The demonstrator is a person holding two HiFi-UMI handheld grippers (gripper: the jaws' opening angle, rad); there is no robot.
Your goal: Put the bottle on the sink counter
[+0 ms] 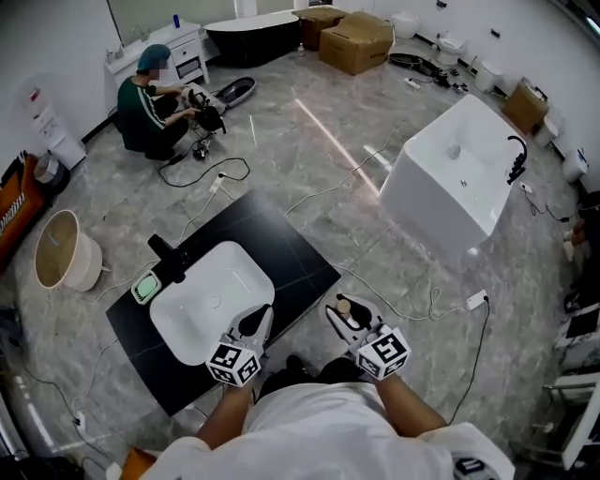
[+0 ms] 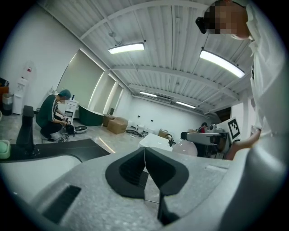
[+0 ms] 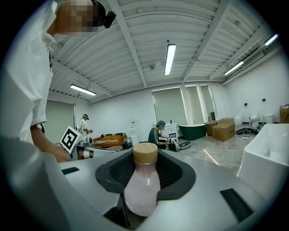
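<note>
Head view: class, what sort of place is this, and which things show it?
Probably a bathroom-fixture showroom or storeroom: it holds a white basin in a black counter slab, a white rectangular tub with a black tap and a dark bathtub by the far wall.

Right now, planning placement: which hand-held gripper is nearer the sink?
Left. The left hand-held gripper is at the sink's edge; the right hand-held gripper, holding the bottle, is right of it.
</note>
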